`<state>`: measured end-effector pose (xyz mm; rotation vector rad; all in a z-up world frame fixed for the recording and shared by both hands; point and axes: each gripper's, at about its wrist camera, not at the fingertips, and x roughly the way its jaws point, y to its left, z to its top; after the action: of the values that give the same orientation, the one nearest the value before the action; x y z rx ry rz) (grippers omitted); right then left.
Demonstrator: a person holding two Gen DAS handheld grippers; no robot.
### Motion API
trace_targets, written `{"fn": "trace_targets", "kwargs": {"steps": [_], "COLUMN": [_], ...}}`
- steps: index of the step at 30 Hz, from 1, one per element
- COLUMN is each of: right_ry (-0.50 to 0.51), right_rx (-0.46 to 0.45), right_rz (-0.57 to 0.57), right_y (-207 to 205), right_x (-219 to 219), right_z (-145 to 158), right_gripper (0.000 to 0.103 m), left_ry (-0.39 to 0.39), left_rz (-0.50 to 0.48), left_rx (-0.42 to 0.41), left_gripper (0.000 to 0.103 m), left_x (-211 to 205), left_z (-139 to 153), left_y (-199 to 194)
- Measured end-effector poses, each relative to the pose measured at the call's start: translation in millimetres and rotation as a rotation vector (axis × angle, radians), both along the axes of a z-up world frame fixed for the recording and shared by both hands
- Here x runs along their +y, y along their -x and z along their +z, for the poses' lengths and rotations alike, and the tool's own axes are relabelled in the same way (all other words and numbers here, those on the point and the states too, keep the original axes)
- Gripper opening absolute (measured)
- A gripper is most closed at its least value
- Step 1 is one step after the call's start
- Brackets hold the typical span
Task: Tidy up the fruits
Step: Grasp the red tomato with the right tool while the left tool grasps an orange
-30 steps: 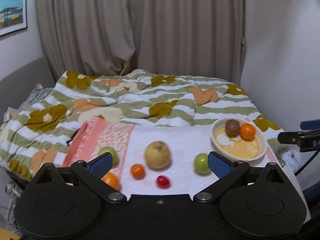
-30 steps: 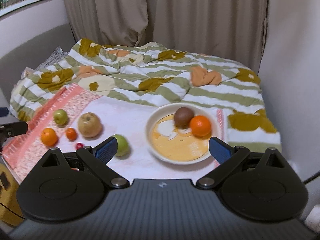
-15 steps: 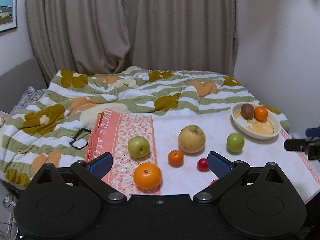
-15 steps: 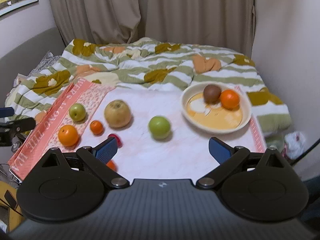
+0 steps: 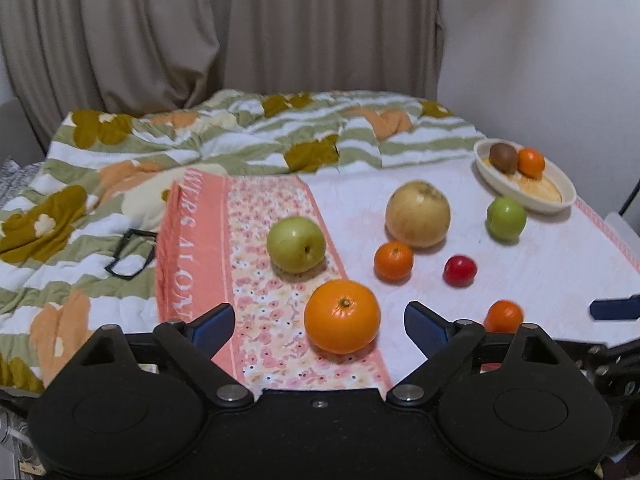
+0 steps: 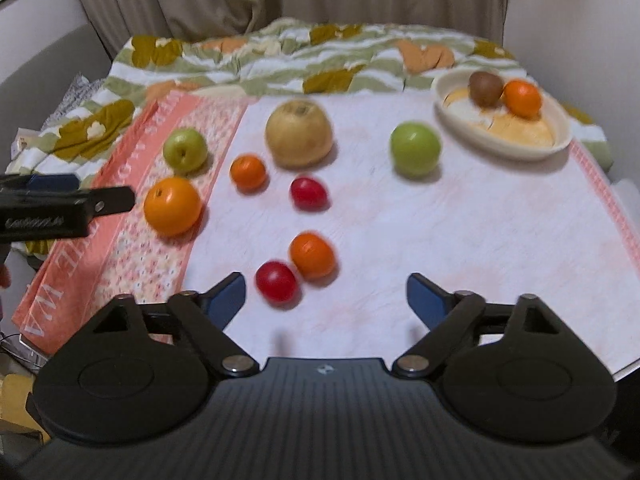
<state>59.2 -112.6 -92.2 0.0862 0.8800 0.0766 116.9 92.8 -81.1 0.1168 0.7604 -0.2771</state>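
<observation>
- Left gripper [image 5: 318, 318]: jaws spread wide, holding nothing, low over the near edge of the cloth.
- Big orange [image 5: 342, 316] sits between its fingertips' line of sight, just ahead, on the floral band of the cloth [image 5: 264, 280]; not touched.
- Right gripper [image 6: 325, 295]: jaws wide apart too, nothing held, over the white part of the cloth.
- Near tomato [image 6: 276, 282] lies just ahead of its left finger, touching or nearly touching a small orange [image 6: 312, 256] (blurred, can't tell which).
- Second tomato [image 6: 308, 193] further out, mid-cloth; a tangerine [image 6: 248, 171] to its left.
- Pear [image 6: 299, 133] behind the tangerine, biggest fruit, stem end up.
- Left apple [image 6: 185, 150] on the floral band, behind the big orange; right apple [image 6: 415, 149] on the white area, near the bowl.
- Bowl [image 6: 560, 136] at the far right of the cloth, holding a kiwi [image 6: 485, 89] and an orange [image 6: 522, 98] that touch each other.
- So: two fruits in the bowl, eight loose on the cloth.
- Striped flowered quilt [image 5: 260, 140] behind and to the left of the cloth; black glasses [image 5: 130, 254] lie on it just beside the cloth's pink edge.
- Beige curtain [image 5: 220, 28] at the back.
- Left gripper's finger shows at the left edge of the right wrist view, beside the big orange.
</observation>
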Motion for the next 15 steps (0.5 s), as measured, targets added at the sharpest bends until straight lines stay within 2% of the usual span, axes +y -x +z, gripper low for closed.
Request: {"fn": "trace_targets", "kwargs": {"steps": [8,11,15], "right_ry": [-0.007,-0.01,0.006], "right_rx": [0.059,0.069,0.06], "right_rz": [0.023,0.032,0.038], "right_y": [-12,-13,-15], "right_x": [25,30,36], "right_z": [-34,-40,-41], "right_gripper": [0.081,0.079,0.074], "left_ry": [-0.018,-0.026,-0.021], "left_rz": [-0.078,-0.088,-0.1], "left_rx": [0.046,0.066,0.087], "left_gripper": [0.085,0.079,0.077], "left_x": [-7,-11,-13], "left_z": [-31,-40,-47], "left_y": [-24,-30,-37]}}
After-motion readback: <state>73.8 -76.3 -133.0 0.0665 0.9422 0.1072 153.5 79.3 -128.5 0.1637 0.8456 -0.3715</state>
